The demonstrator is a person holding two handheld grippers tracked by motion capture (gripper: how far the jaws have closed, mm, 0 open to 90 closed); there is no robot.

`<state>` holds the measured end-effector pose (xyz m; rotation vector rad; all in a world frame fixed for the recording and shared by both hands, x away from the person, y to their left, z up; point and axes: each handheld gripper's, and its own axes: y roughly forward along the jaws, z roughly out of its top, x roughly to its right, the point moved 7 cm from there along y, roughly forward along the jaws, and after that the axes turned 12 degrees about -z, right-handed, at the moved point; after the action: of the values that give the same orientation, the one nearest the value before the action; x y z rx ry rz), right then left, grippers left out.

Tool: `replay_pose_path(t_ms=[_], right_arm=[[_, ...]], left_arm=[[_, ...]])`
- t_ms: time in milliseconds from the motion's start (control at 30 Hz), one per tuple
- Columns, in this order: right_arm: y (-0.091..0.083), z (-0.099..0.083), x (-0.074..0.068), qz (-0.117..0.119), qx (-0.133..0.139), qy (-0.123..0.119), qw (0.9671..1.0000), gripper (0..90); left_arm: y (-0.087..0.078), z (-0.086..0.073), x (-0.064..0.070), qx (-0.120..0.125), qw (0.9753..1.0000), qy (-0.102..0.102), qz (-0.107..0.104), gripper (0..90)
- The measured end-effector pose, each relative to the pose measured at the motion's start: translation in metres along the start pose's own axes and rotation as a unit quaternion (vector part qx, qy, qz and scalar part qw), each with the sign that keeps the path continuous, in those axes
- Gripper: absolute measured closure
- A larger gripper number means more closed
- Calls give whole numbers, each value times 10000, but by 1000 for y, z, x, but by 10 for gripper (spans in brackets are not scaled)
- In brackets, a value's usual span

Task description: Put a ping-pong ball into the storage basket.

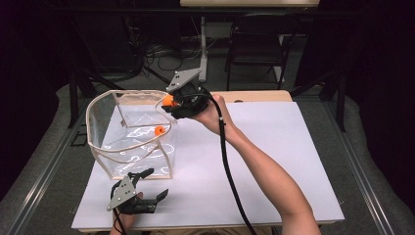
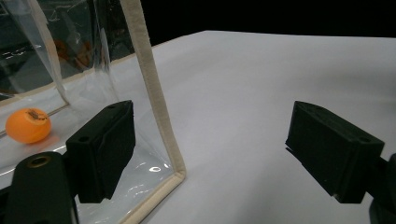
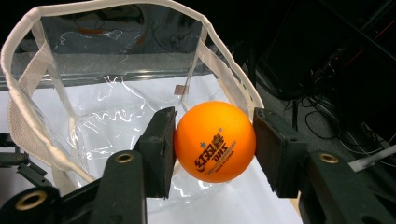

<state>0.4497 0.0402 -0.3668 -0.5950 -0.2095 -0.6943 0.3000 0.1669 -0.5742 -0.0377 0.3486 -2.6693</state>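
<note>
My right forearm stretched diagonally from the near right corner of the bench (image 1: 274, 161) toward its far left part, wrist bent, carrying the right tool (image 1: 172, 103) at the far rim of the clear bag (image 1: 105, 115). My left hand rested low at the near left edge, with the left tool (image 1: 151, 185) lying almost flat on the surface just beside the bag's near corner.

The bench was a flat white matte sheet. The bag was the biggest thing on it: soft transparent plastic, creased and glossy, boxy in shape, with a cream fabric binding along its open rim and seams, standing upright near the left edge.

The right tool was clamped on a smooth orange ball (image 3: 215, 141) printed with stars and lettering, held above the bag's open mouth. The left tool's jaws stood wide apart, holding nothing, with one jaw close against the bag's corner seam. A second orange ball (image 2: 28, 125) lay on the bag's floor.
</note>
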Motion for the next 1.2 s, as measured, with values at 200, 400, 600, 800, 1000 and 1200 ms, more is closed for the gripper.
replay_pose_path(t_ms=[200,400,600,800,1000,1200], right_arm=[[2,2,-1,6,31,19,10000,510],[4,4,-3,7,72,26,10000,510],[6,5,-5,20,82,38,10000,510],[8,6,-6,32,98,41,9999,510],[11,6,-8,46,112,53,9999,510],[13,7,-9,52,110,76,9999,510]], left_arm=[[0,0,0,14,10000,-12,2,157],[0,0,0,-1,10000,2,-1,157],[0,0,0,23,10000,-9,-7,157],[0,0,0,-1,10000,1,-4,157],[0,0,0,23,10000,-11,-7,157],[0,0,0,26,10000,-15,-3,157]])
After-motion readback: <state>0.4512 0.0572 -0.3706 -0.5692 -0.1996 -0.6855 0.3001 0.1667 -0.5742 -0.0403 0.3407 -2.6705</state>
